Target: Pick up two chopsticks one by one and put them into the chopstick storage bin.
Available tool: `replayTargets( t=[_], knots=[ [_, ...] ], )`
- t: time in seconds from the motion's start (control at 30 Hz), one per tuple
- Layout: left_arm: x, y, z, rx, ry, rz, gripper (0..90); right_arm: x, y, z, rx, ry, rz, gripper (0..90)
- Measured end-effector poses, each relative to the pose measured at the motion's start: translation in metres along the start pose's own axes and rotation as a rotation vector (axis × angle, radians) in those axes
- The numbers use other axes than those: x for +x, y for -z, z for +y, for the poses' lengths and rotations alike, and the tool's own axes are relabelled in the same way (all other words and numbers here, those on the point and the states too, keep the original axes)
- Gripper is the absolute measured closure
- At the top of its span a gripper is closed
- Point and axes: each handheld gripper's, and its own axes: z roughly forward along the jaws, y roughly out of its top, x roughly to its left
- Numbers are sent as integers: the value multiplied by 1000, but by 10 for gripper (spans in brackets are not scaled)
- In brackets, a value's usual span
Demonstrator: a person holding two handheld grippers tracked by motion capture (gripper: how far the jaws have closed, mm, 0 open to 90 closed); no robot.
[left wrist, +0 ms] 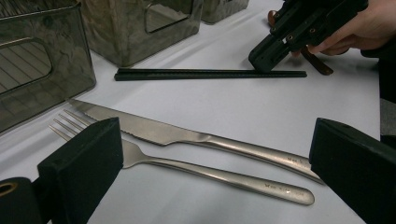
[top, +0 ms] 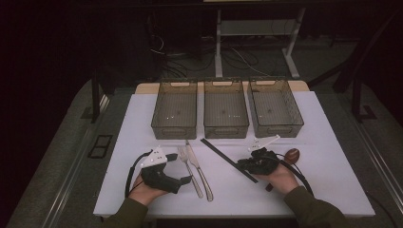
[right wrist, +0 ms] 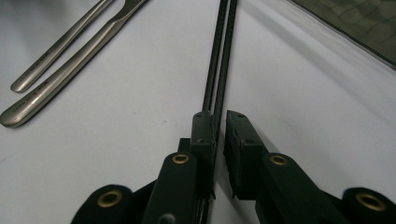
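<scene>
Three bins (top: 225, 116) wall off the far edge of the desk (top: 332, 185), with only narrow slots between them. In the middle, a knife (top: 199, 169) and fork (top: 189, 166) lie side by side, and the black chopsticks (top: 227, 159) slant across beside them. Bare desk is open at the far right and along the near edge.

From my seat I see a white desk (top: 328, 156) lit from above, while the room around it sinks into near darkness. Grey floor (top: 62, 161) flanks the desk on both sides — a dark double-framed plate (top: 100, 146) lies on it just left of the desk. Beyond the desk's far edge stands a pale table frame (top: 219, 47) with cables (top: 166, 59) tangled beneath. Dark stand legs (top: 356, 90) rise right of the desk — another stands at its left.
</scene>
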Motion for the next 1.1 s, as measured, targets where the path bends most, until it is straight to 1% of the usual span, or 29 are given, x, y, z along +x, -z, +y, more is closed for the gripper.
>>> replayTargets(
  t=[0.1,0.27,0.4,0.63,0.83,0.97,1.1],
  knots=[
    [0,0,0,0,-1,1,19,0,-1,0,6,10,-21,812],
    [0,0,0,1,-3,-1,20,0,-1,-1,7,19,-23,827],
    [0,0,0,4,-3,-1,21,2,-1,-2,-1,36,-41,838],
    [0,0,0,2,-5,-1,22,4,-1,-4,-10,28,-61,848],
    [0,0,0,1,-4,-2,23,6,0,-4,-15,36,-81,852],
    [0,0,0,2,-6,-3,23,1,5,-4,-35,18,-82,853],
    [0,0,0,2,-6,-2,23,0,12,-3,-60,11,-68,853]
  ],
)
